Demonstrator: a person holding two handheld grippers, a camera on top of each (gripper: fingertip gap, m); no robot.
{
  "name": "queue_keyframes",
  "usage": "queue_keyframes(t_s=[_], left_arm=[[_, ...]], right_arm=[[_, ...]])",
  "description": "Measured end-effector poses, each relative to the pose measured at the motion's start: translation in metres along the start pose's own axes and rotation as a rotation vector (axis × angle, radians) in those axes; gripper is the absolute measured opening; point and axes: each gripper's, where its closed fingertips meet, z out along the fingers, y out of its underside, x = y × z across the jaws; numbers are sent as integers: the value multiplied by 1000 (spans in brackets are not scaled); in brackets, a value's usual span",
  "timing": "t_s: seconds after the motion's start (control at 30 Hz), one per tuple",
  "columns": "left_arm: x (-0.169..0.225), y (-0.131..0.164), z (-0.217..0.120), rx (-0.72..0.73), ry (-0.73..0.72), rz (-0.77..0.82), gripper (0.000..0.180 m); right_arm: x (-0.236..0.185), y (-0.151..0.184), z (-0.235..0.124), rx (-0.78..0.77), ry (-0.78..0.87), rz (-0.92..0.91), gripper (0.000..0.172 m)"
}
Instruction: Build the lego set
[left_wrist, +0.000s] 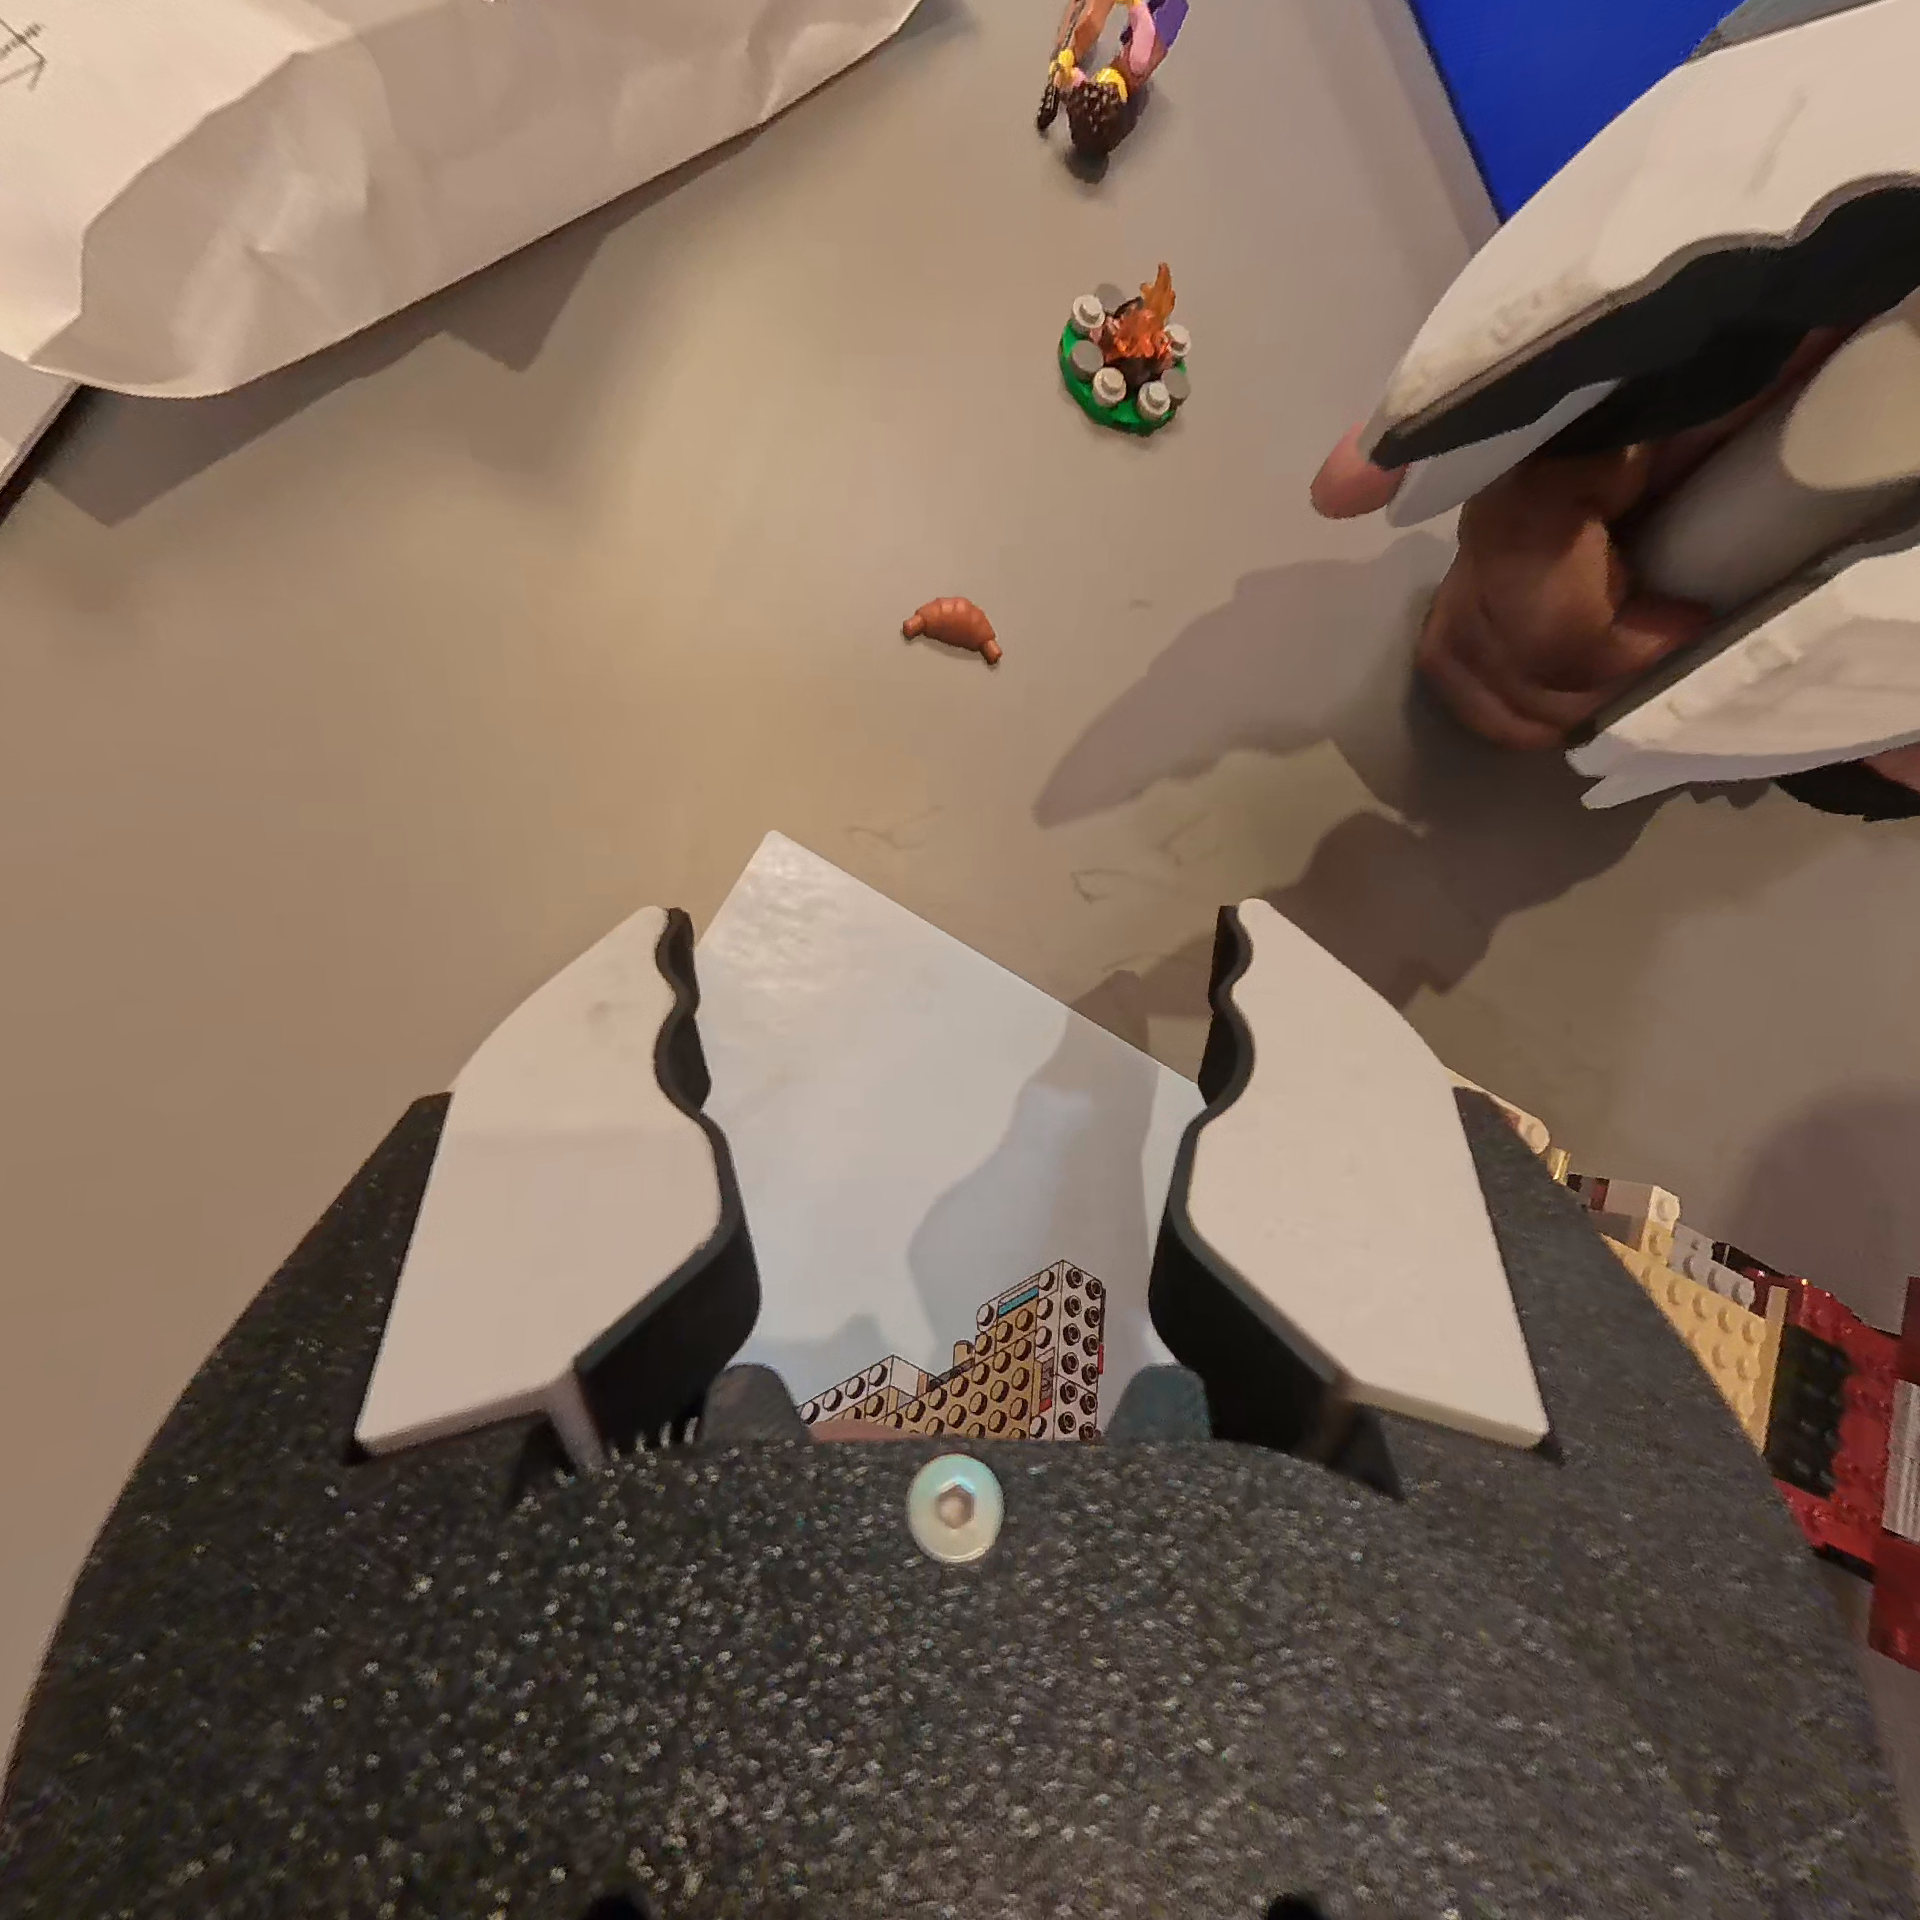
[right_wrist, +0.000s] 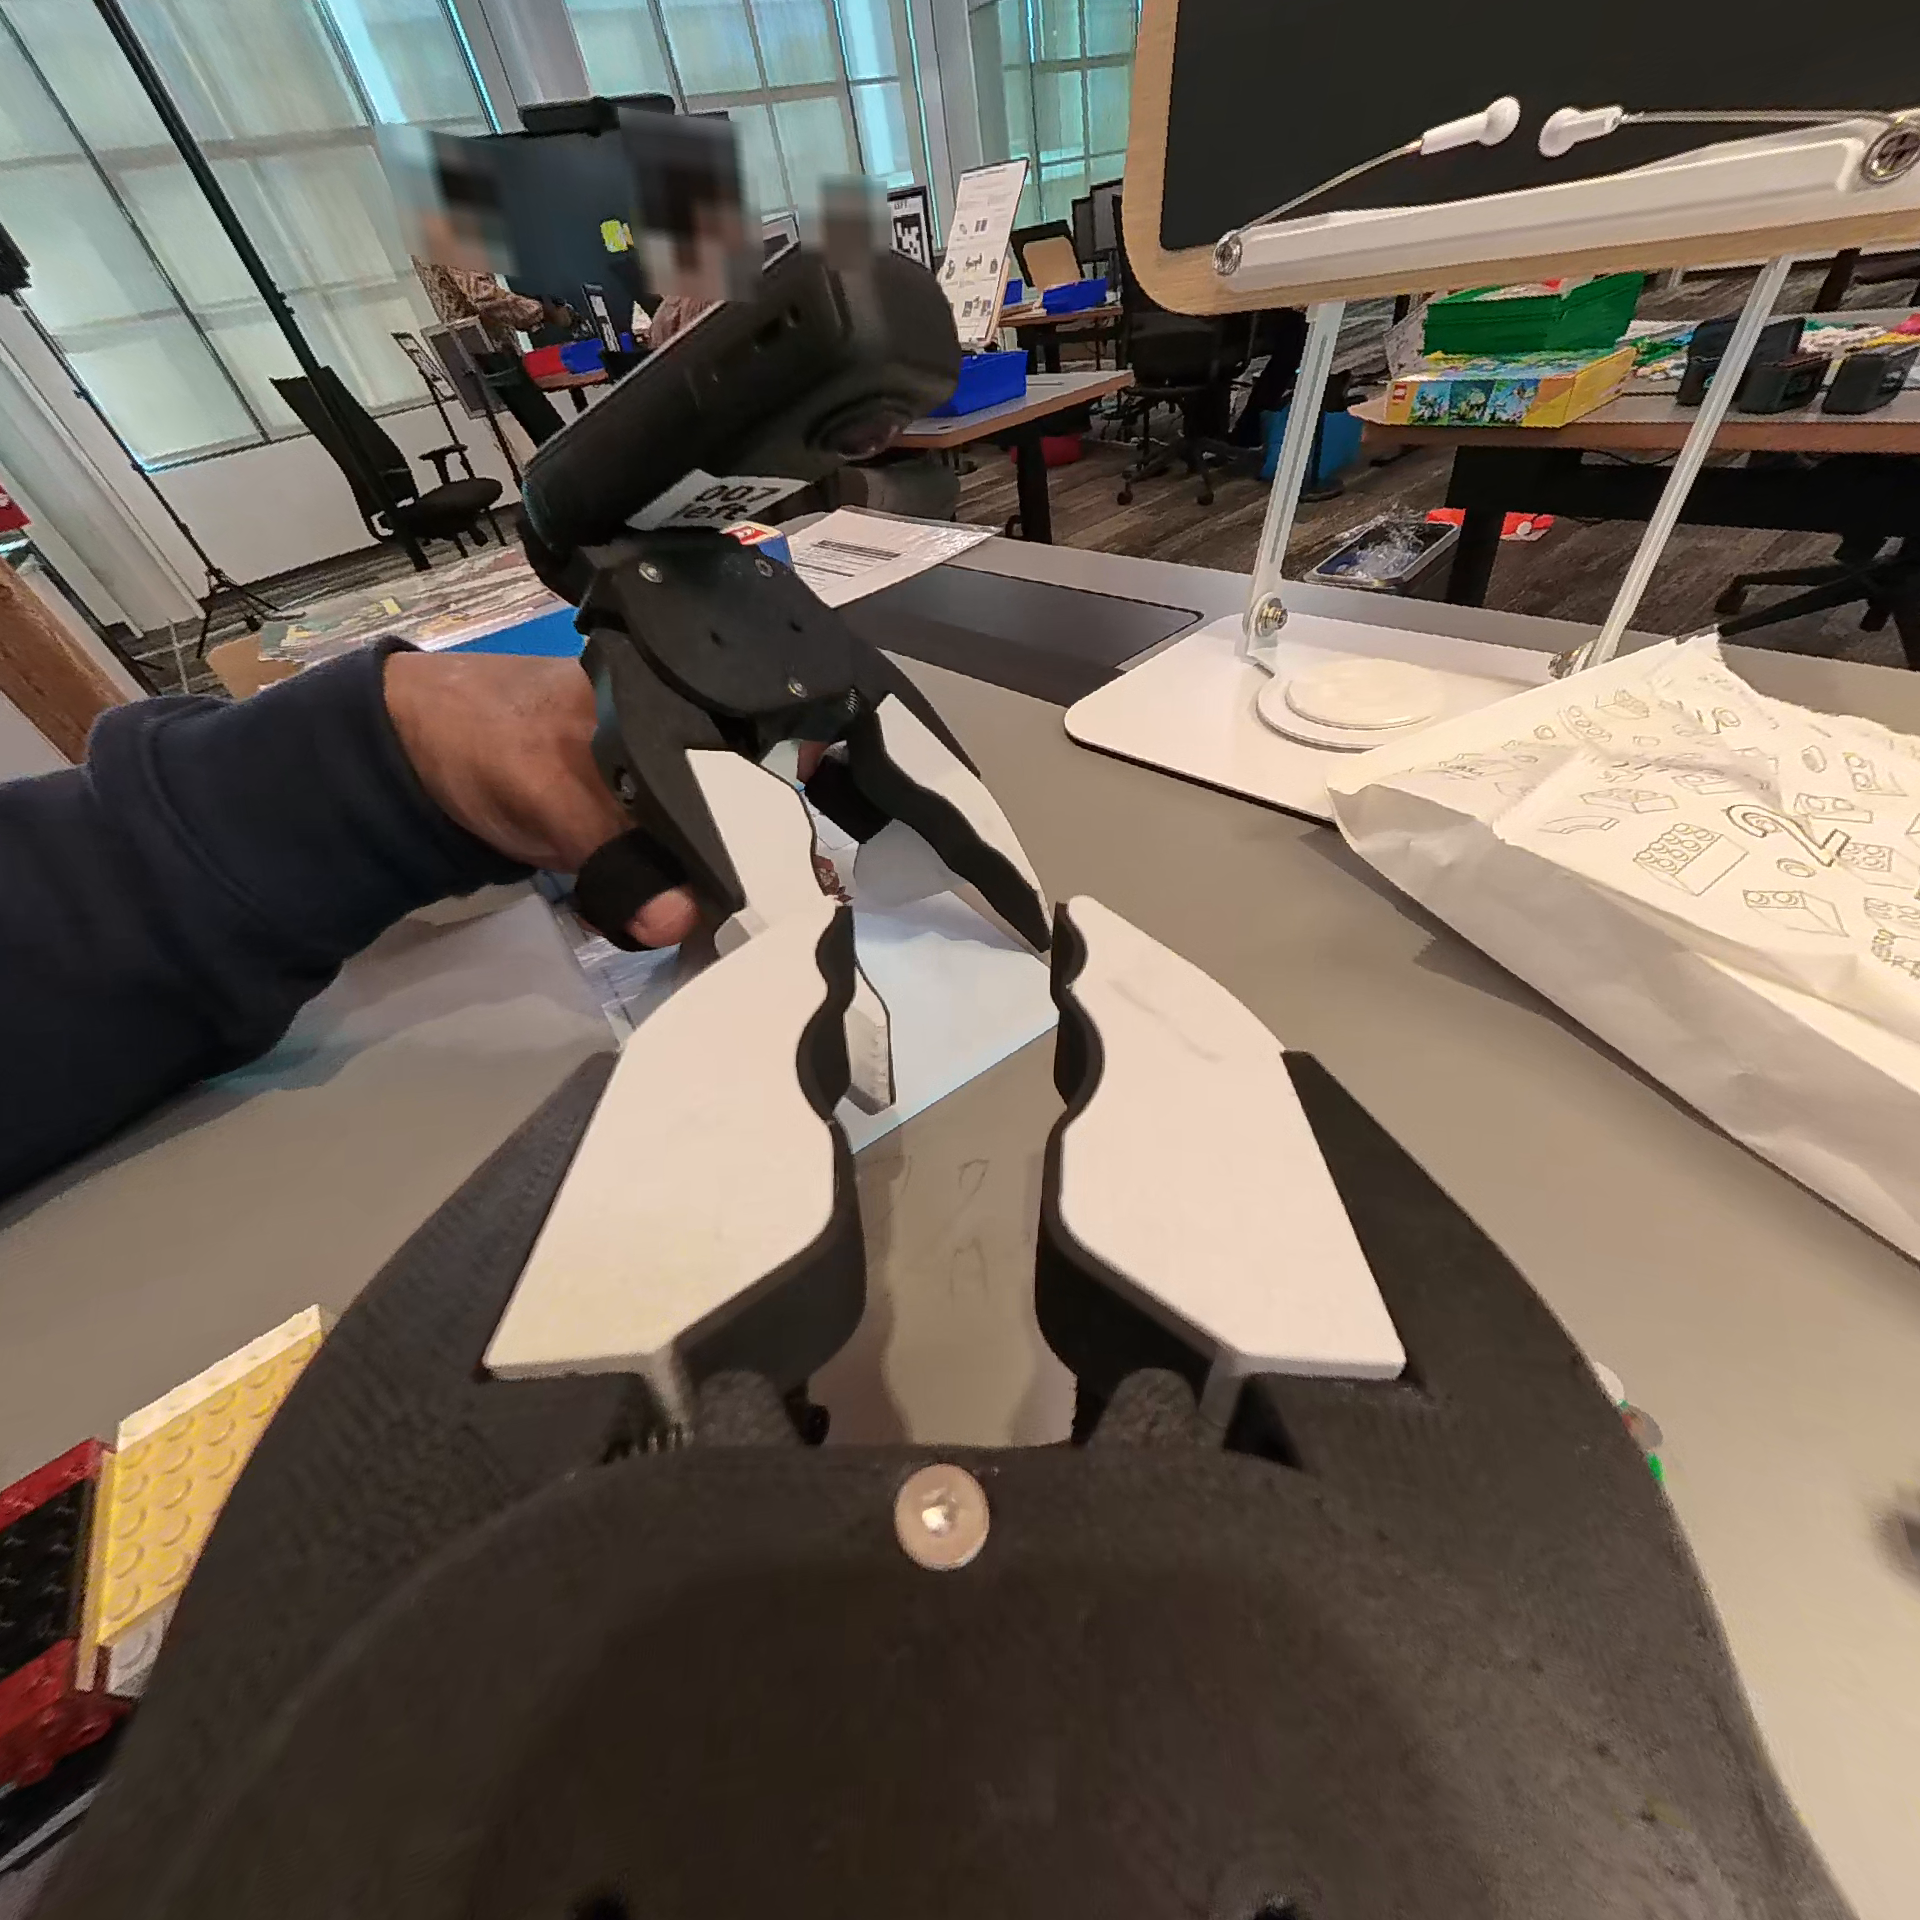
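- The matte grey surface (left_wrist: 520, 727) carries a small brown toy croissant (left_wrist: 951, 627), a green-based toy-brick campfire (left_wrist: 1122, 358) and a crumpled white paper bag (right_wrist: 1662, 914).
- The left tool (left_wrist: 956, 935) gapes wide over a glossy white instruction booklet (left_wrist: 894, 1091), gripping nothing.
- The right tool (right_wrist: 951, 935) is partly open, seemingly bare.
- Behind lies an office with tall windows (right_wrist: 260, 260).

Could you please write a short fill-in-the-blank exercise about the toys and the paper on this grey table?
1. The small brown toy lying alone on the grey table is shaped like a ____.
2. The toy campfire stands on a round base of ____ colour.
3. The left gripper has its fingers spread wide above a white ____ with a picture of bricks.
4. The large crumpled bag is made of ____.

Missing words: croissant; green; sheet; paper
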Motion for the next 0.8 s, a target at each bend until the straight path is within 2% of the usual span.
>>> queue_keyframes(t_s=[0.8], left_arm=[[1, 0, -5, -10, -10, 25, 90]], right_arm=[[3, 4, 2, -29, 3, 29, 33]])
